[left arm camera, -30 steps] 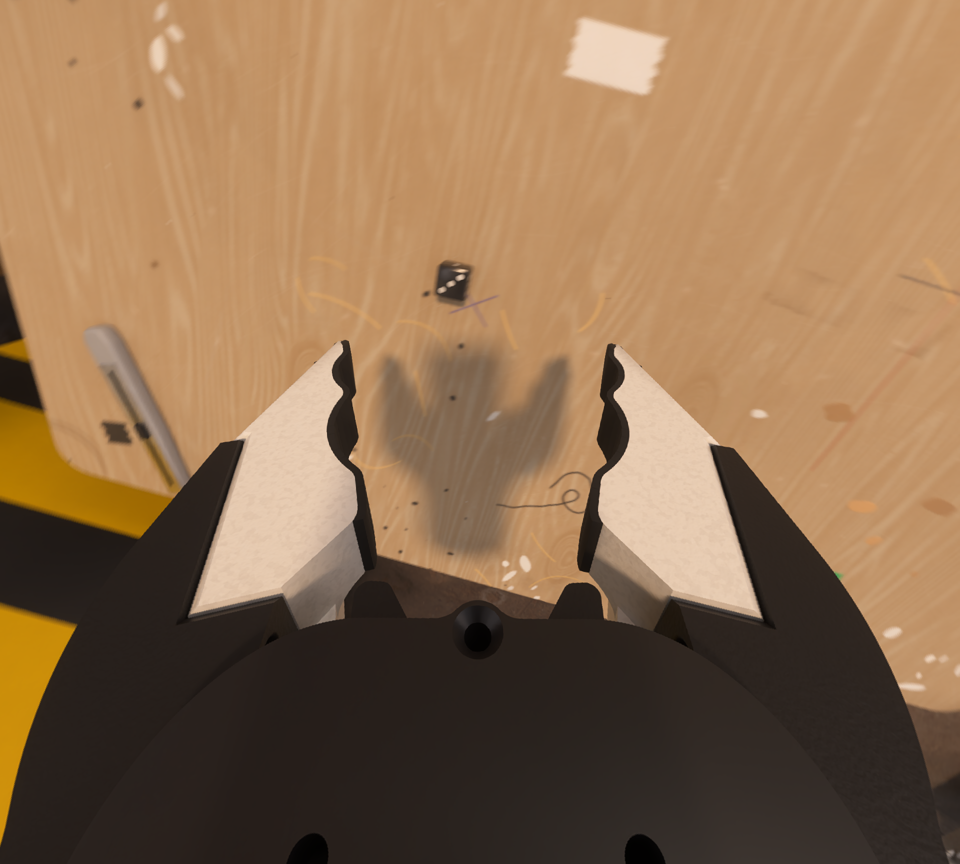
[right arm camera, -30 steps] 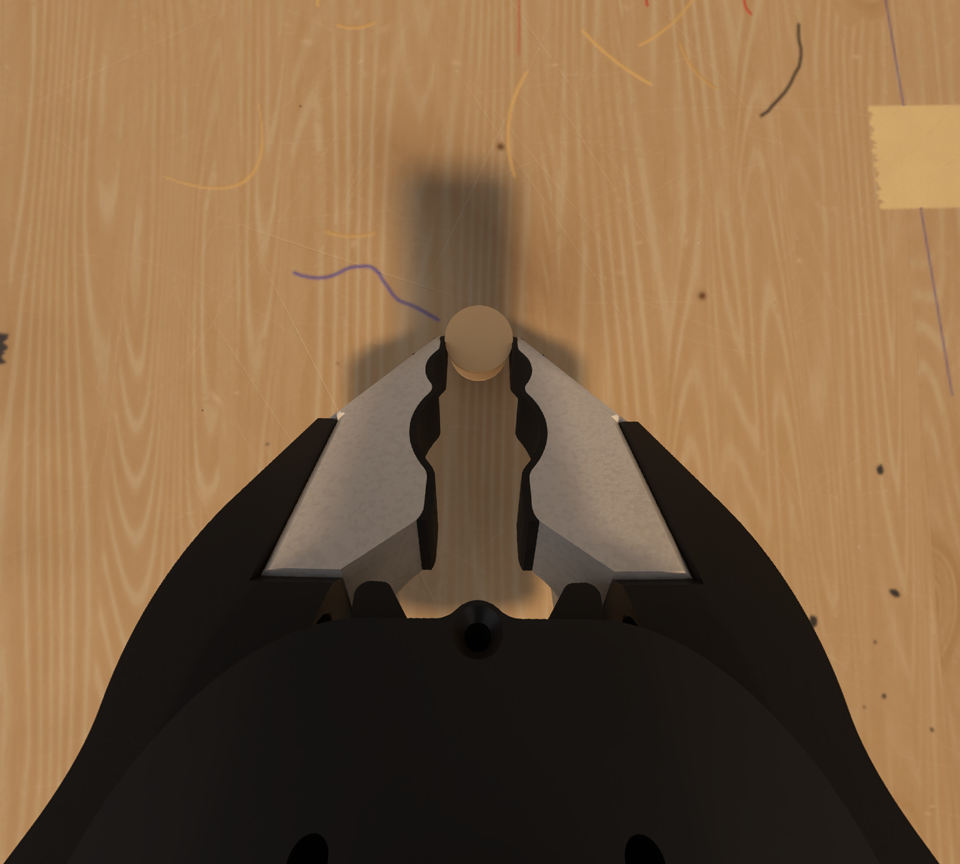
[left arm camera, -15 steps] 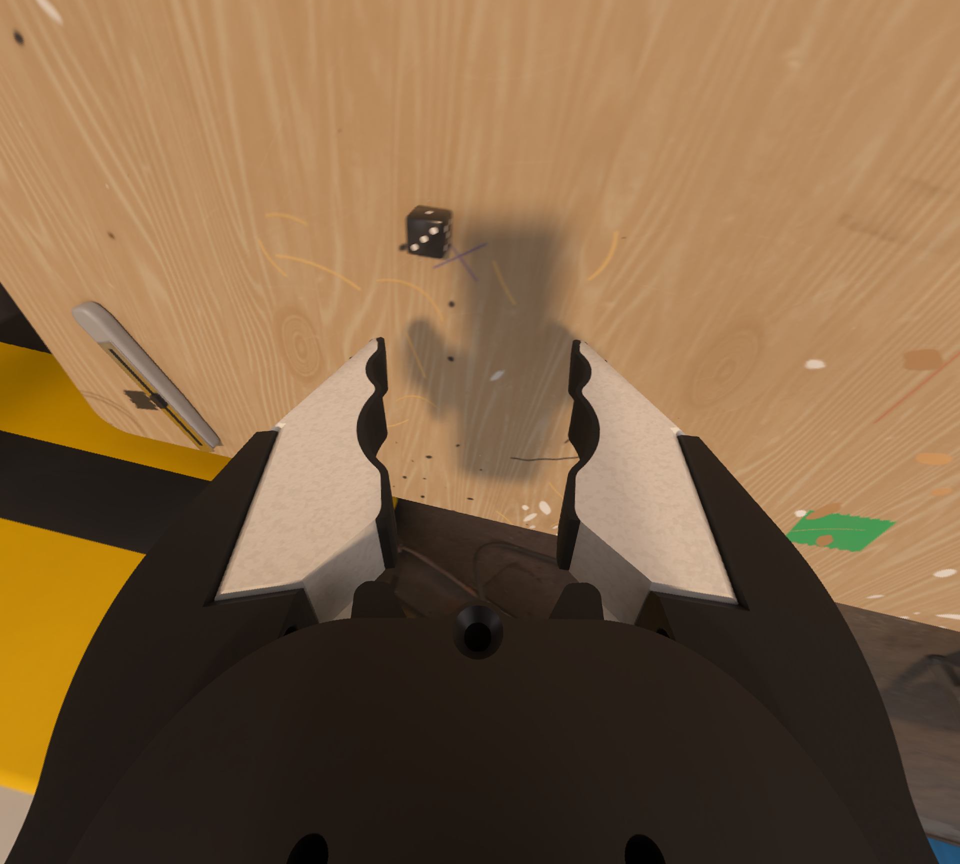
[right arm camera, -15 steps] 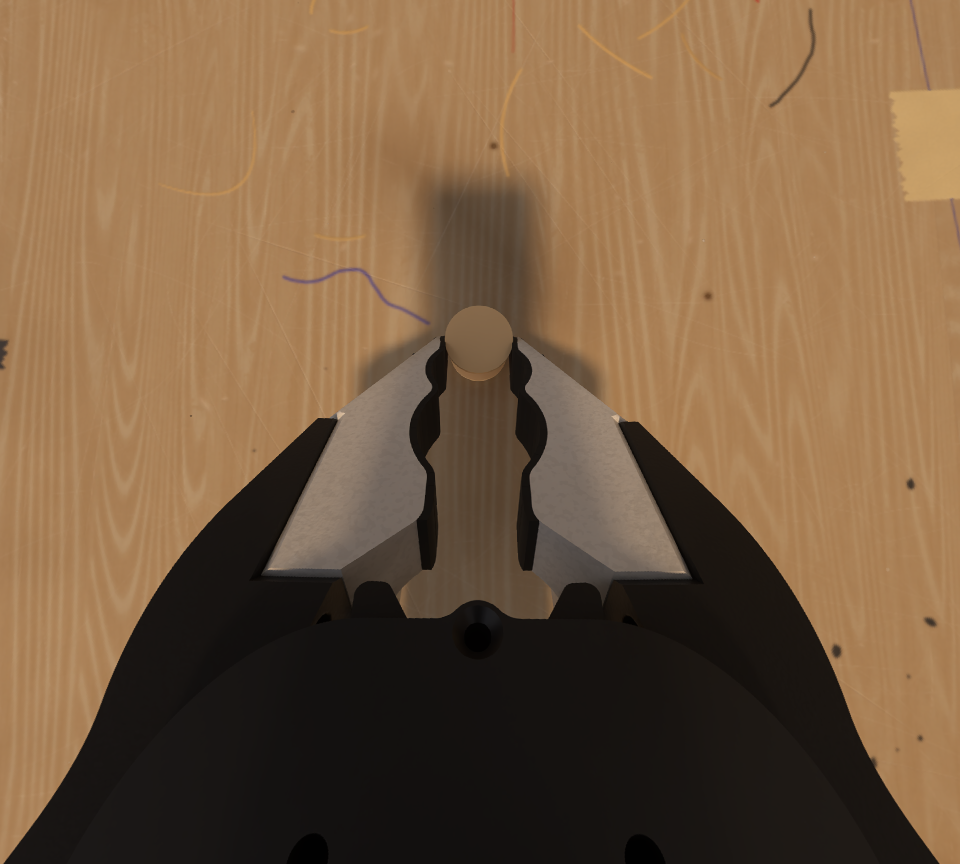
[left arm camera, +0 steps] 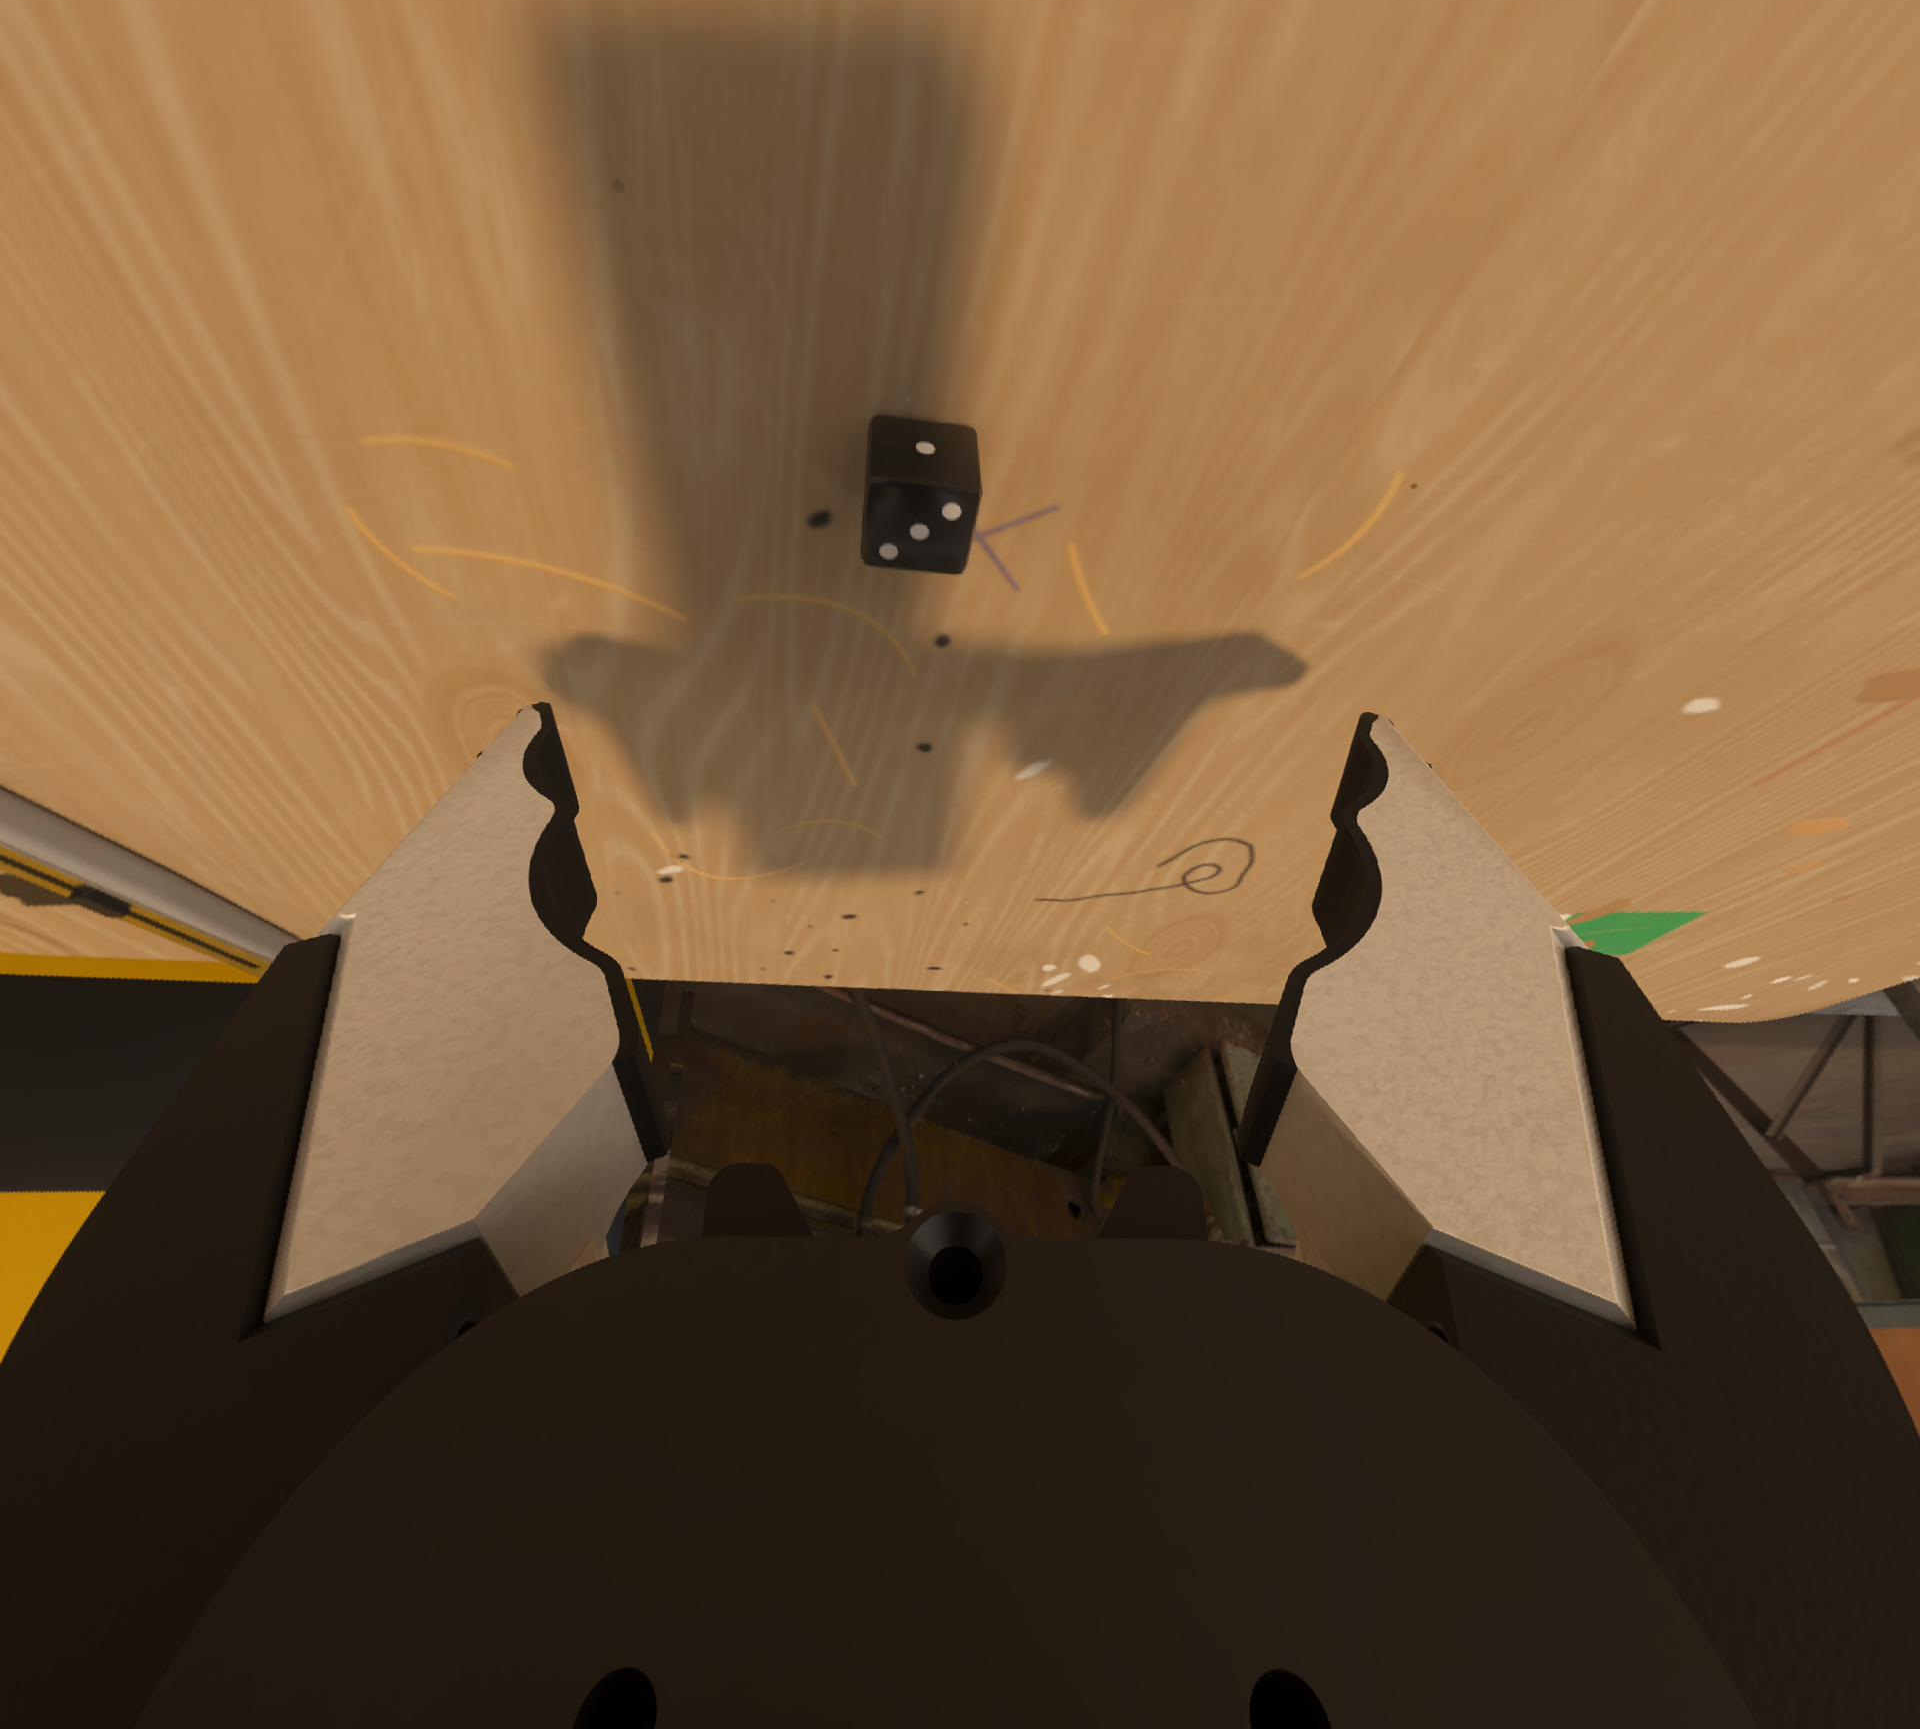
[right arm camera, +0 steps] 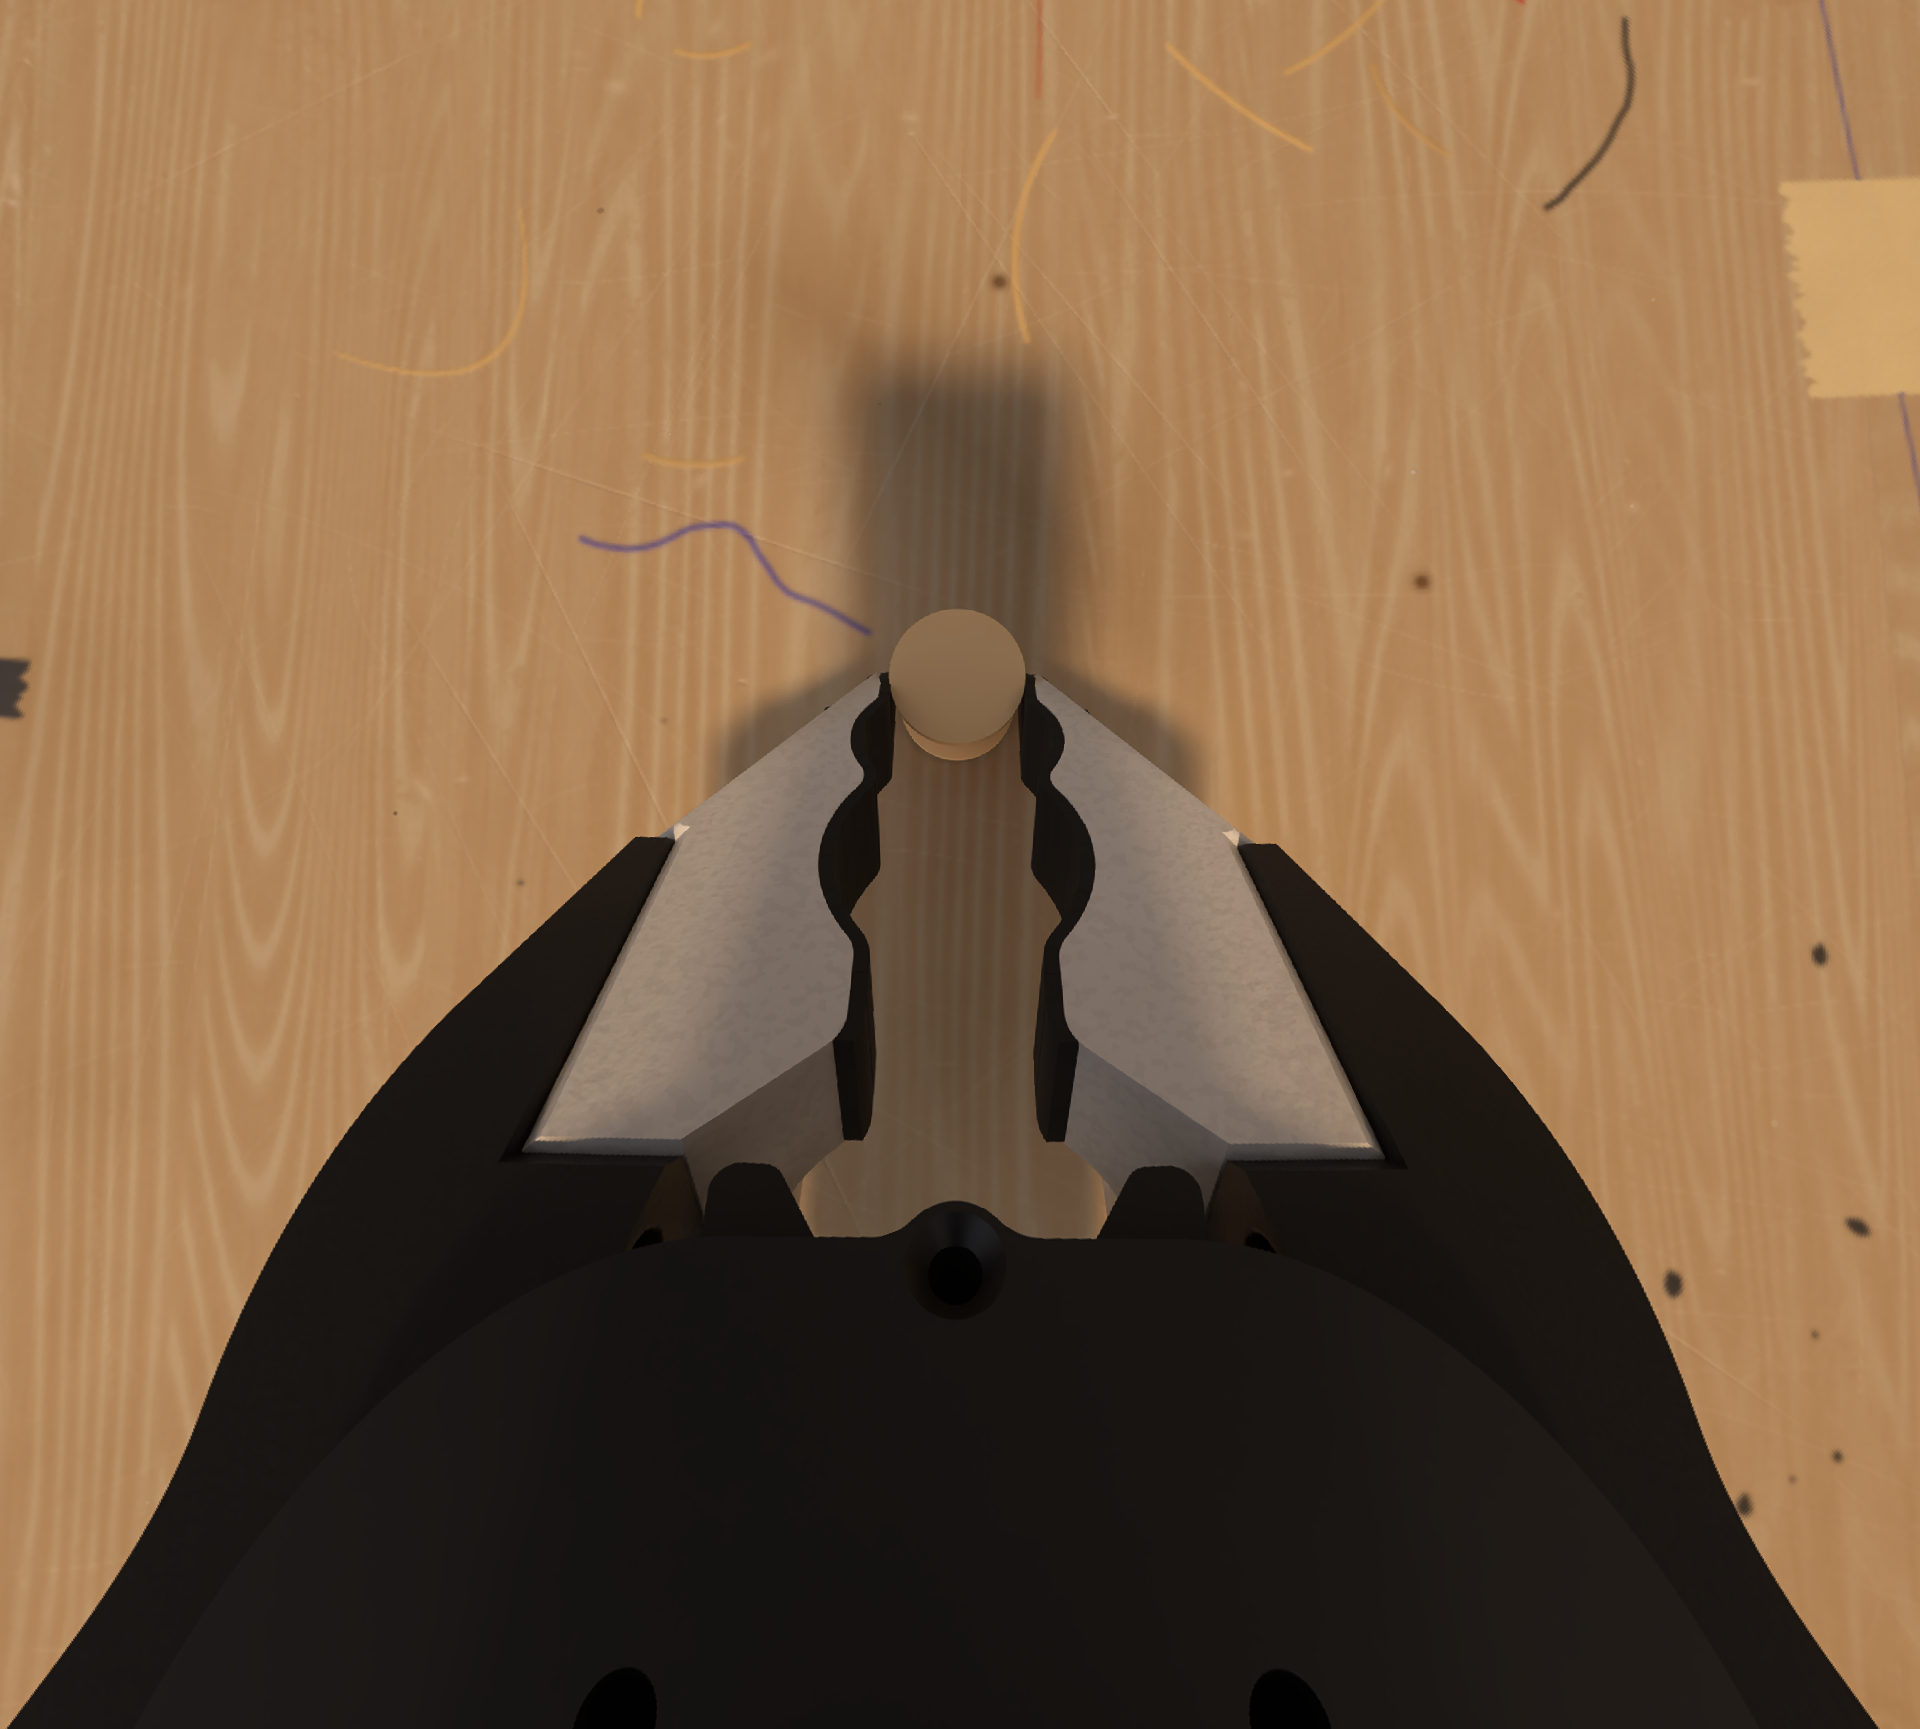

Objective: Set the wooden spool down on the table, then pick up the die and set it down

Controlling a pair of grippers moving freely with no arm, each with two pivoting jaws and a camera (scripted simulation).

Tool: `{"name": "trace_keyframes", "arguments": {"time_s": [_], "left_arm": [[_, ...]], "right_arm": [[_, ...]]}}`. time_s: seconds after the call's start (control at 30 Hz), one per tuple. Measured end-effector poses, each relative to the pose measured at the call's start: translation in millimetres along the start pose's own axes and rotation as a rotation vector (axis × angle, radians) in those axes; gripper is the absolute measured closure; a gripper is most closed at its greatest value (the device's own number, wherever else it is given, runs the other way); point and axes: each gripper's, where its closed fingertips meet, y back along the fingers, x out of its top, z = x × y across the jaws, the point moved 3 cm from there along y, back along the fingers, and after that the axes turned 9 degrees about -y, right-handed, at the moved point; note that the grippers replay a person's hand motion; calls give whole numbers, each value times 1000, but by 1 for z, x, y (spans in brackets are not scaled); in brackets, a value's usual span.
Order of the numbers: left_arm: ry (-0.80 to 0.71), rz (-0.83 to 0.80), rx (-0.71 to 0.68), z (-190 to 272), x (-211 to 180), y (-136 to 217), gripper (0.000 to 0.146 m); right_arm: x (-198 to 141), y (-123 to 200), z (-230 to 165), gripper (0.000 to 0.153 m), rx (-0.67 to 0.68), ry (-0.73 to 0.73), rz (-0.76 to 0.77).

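Note:
A small black die with white pips sits on the wooden table, ahead of and between my left fingers, inside my gripper's shadow. My left gripper is open wide and empty, low over the table near its front edge. In the right wrist view a light wooden spool is held at the fingertips of my right gripper, which is shut on it above the table. Its shadow falls on the wood just ahead.
In the left wrist view the table's front edge runs between my fingers, with dark clutter and cables below. A grey tool lies at the left edge and a green patch at the right. A tan tape piece lies at the right.
My left gripper has dropped lower and moved toward the die, which now looks much larger, and its jaws have opened wider. My right gripper still holds the spool and has barely shifted.

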Motion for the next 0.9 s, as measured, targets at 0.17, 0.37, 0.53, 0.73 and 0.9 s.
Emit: {"name": "trace_keyframes", "arguments": {"time_s": [0.17,0.37,0.53,0.73,0.9], "left_arm": [[1,-6,-12,-1,2,-4,3],[-72,97,-86,21,6,8,19],[-41,191,30,7,0,27,50],[-15,131,124,-14,-1,13,35],[-26,101,61,-12,7,7,20]], "right_arm": [[0,0,0,129,1,2,-1],[0,3,-1,129,-5,6,2],[0,4,0,129,-8,7,5],[0,2,-1,129,-5,6,0],[-1,2,0,129,-4,3,-1]]}}
